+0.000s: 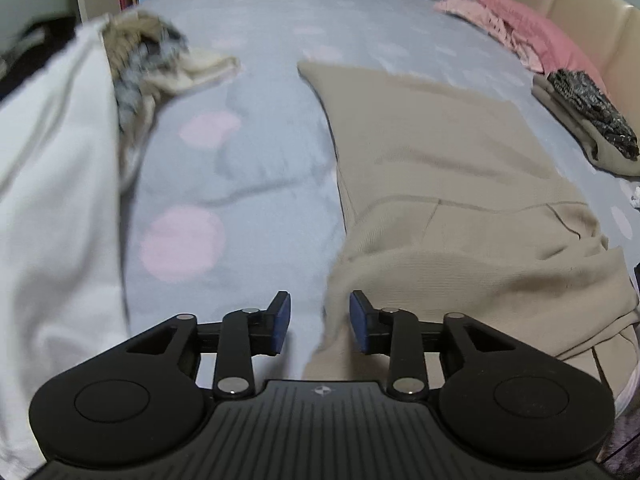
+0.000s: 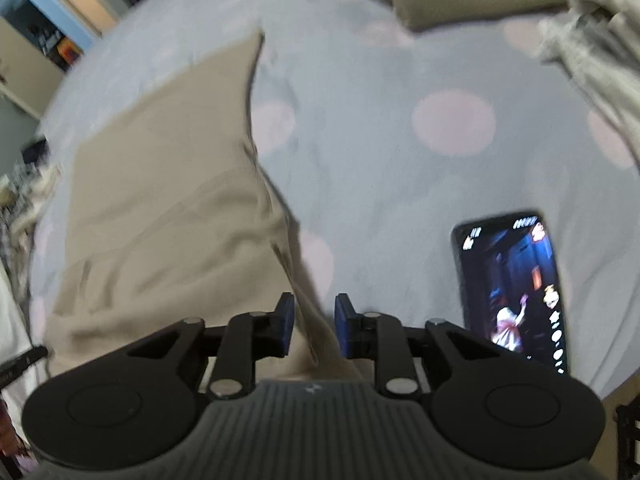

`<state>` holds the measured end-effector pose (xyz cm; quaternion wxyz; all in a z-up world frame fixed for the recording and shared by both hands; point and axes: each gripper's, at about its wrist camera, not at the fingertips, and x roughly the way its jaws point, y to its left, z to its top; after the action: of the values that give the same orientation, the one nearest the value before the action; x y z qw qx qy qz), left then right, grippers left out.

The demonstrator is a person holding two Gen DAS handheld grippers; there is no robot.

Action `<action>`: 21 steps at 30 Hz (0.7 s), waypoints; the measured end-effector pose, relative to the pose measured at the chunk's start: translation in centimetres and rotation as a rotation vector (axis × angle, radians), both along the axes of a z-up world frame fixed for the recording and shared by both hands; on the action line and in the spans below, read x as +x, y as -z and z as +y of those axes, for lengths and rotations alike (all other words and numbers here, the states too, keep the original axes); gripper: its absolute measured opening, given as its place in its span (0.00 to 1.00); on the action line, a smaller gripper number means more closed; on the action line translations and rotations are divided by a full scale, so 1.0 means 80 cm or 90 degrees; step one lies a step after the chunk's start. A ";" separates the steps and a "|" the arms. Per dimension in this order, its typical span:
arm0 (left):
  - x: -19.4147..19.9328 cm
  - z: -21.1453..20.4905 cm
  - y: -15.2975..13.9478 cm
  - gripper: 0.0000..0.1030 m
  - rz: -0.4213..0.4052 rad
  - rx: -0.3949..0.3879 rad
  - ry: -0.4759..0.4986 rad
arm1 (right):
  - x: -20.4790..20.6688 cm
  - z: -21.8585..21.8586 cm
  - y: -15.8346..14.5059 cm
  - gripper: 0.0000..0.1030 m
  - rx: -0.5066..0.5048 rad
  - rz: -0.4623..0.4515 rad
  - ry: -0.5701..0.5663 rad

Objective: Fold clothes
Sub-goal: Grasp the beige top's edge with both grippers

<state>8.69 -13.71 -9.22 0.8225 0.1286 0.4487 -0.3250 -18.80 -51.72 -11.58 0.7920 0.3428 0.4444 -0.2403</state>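
A beige garment (image 1: 440, 184) lies spread on the light blue bed sheet (image 1: 248, 184) with pink dots. Its near left edge runs down between the blue pads of my left gripper (image 1: 320, 322). The jaws stand apart and the cloth hangs loose by the right pad. In the right wrist view the same beige garment (image 2: 160, 184) fills the left half. A raised fold of it passes between the pads of my right gripper (image 2: 315, 326). Those jaws are parted too, with a gap on each side of the fold.
A white garment (image 1: 52, 200) and a heap of mixed clothes (image 1: 152, 60) lie at the left. Pink pillows (image 1: 532, 36) and a folded stack topped by a dark patterned piece (image 1: 592, 120) sit by the headboard. A lit phone (image 2: 516, 288) lies right of my right gripper.
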 end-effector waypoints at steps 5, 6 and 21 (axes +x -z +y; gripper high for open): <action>0.018 -0.019 -0.022 0.41 0.001 -0.020 0.027 | 0.012 -0.013 -0.016 0.30 0.010 -0.038 0.005; 0.023 -0.024 -0.025 0.44 -0.002 -0.022 0.026 | 0.019 -0.015 -0.018 0.33 0.010 -0.036 0.004; 0.164 -0.118 0.001 0.46 0.077 -0.043 -0.016 | 0.159 -0.081 -0.023 0.53 -0.032 -0.044 -0.050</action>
<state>21.83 -23.14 -9.28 0.8017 0.0757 0.4879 -0.3368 -6.07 -58.23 -9.75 0.8240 0.3131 0.4239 -0.2079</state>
